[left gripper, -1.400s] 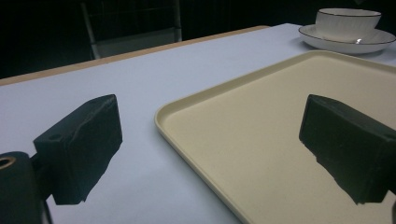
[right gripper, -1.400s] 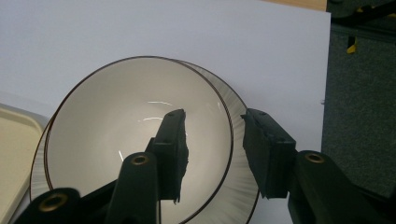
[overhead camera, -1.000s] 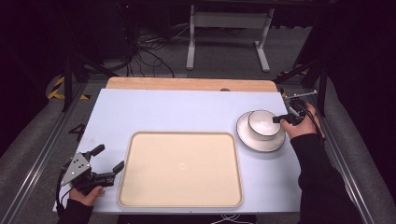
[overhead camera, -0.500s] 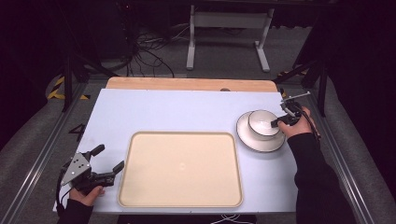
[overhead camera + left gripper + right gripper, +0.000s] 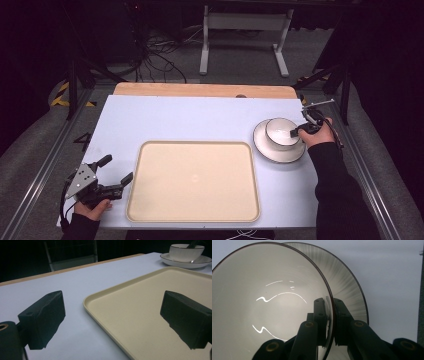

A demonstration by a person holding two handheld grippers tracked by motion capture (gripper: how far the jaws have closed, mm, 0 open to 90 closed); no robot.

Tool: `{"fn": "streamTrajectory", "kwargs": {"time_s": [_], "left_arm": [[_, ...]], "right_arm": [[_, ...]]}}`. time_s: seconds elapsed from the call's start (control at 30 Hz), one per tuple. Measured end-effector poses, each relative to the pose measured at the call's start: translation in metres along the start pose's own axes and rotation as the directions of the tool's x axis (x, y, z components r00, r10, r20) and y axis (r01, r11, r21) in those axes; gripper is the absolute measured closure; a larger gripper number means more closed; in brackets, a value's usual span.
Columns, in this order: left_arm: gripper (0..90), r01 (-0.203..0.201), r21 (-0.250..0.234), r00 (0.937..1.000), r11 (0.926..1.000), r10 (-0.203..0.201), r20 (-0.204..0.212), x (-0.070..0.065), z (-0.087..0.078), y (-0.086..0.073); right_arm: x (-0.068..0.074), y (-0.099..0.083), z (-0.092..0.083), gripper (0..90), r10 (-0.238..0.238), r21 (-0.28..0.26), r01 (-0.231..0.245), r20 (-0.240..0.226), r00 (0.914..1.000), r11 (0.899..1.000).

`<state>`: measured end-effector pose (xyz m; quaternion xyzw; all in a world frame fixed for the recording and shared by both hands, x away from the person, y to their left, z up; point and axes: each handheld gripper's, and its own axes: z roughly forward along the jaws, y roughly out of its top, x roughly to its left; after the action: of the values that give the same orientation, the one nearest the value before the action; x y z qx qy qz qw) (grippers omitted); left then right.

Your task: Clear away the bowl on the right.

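A white bowl (image 5: 280, 132) with a dark rim stands on a white plate (image 5: 265, 148) at the table's right. My right gripper (image 5: 295, 132) comes in from the bowl's right side. Its jaws have just been closing and now pinch the bowl's rim. In the right gripper view, one pad of the right gripper (image 5: 330, 322) lies inside the bowl (image 5: 262, 302) and the other outside, above the plate (image 5: 348, 285). My left gripper (image 5: 117, 169) rests open at the front left, with nothing between its jaws. The left gripper (image 5: 113, 315) points toward the far bowl (image 5: 186, 252).
A large cream tray (image 5: 192, 182) lies empty in the front middle of the white table top (image 5: 200, 120); its near corner (image 5: 150, 315) sits just ahead of the left jaws. A wooden strip (image 5: 200, 90) runs along the far edge. Metal rails flank both sides.
The right gripper's jaws have closed onto the bowl's right rim, with the hand shifting only slightly. The left gripper has stayed put.
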<state>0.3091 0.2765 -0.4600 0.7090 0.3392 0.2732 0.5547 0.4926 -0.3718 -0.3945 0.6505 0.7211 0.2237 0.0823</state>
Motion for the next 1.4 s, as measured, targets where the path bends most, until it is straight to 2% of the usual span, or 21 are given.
{"fn": "streamTrajectory", "kwargs": {"time_s": [0.37,0.57,0.8,0.9,1.13,1.4], "left_arm": [[6.7,-0.002,0.000,1.0000,1.0000,0.002,0.001,0.000,0.000,0.000],[6.7,-0.001,0.001,1.0000,1.0000,0.001,0.000,0.000,0.000,0.000],[6.7,-0.001,-0.001,1.0000,1.0000,0.001,0.000,0.000,0.000,0.000],[6.7,-0.001,-0.001,1.0000,1.0000,0.001,0.000,0.000,0.000,0.000],[6.7,-0.001,0.000,1.0000,1.0000,0.001,0.000,0.000,0.000,0.000],[6.7,-0.001,0.000,1.0000,1.0000,0.001,0.000,0.000,0.000,0.000]], "right_arm": [[0.002,-0.001,-0.001,83.2,0.046,0.007,-0.046,0.008,0.9989,0.999],[0.004,-0.001,-0.005,83.1,0.086,0.002,-0.086,0.001,0.9963,0.996],[0.009,-0.002,-0.009,82.8,0.077,0.002,-0.077,0.001,0.9970,0.997],[0.009,-0.002,-0.012,82.8,0.090,-0.001,-0.090,-0.003,0.9959,0.996],[0.013,0.000,-0.028,82.8,0.078,-0.013,-0.078,-0.004,0.9969,0.997],[0.027,0.003,-0.045,82.7,0.049,-0.023,-0.049,-0.006,0.9988,0.999]]}}
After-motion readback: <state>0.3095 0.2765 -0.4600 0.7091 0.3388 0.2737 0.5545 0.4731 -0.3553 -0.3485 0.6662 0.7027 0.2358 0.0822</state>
